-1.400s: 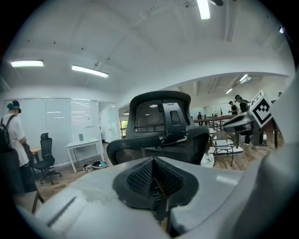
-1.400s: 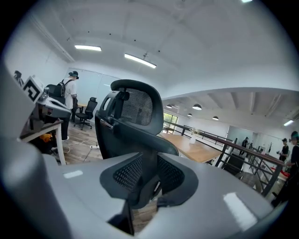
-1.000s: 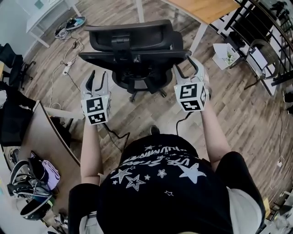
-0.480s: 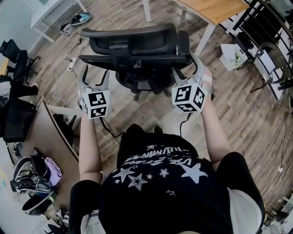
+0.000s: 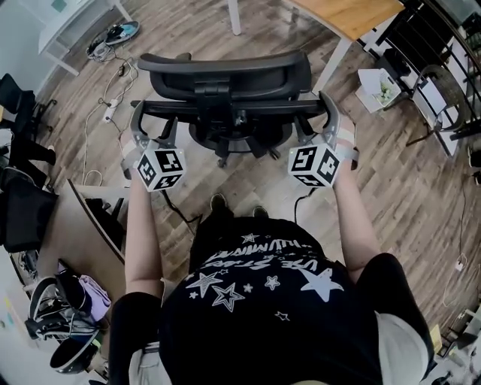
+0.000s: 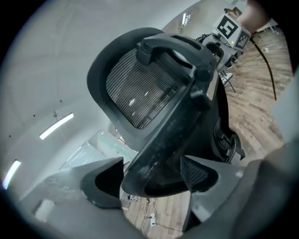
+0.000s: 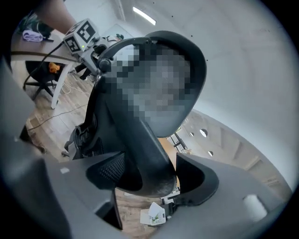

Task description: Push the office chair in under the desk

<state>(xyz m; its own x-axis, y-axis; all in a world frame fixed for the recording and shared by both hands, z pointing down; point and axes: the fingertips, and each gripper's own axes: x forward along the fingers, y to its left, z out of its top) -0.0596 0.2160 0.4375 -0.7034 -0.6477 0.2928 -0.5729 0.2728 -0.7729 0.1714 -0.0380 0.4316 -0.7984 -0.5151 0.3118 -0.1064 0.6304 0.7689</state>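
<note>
The black mesh office chair (image 5: 225, 75) stands in front of me with its back towards me, short of the wooden desk (image 5: 342, 15) at the top right. My left gripper (image 5: 154, 124) is at the left end of the backrest's top bar, my right gripper (image 5: 316, 120) at the right end. In the left gripper view the backrest's frame edge (image 6: 154, 154) lies between the fingers of the left gripper (image 6: 152, 179). The right gripper (image 7: 149, 179) straddles the opposite frame edge (image 7: 140, 149). Both grippers' jaws have just been opening and stand wide around the frame.
A white table (image 5: 75, 26) stands at the top left, with cables and a power strip (image 5: 109, 113) on the wooden floor. A brown tabletop (image 5: 68, 225) with bags (image 5: 68, 301) is at my left. A white box (image 5: 373, 86) and black metal furniture (image 5: 436, 90) are at the right.
Both grippers have rolled and moved forward from beside the backrest onto its two ends. Their jaws have widened around the frame. The chair now sits squarer to me.
</note>
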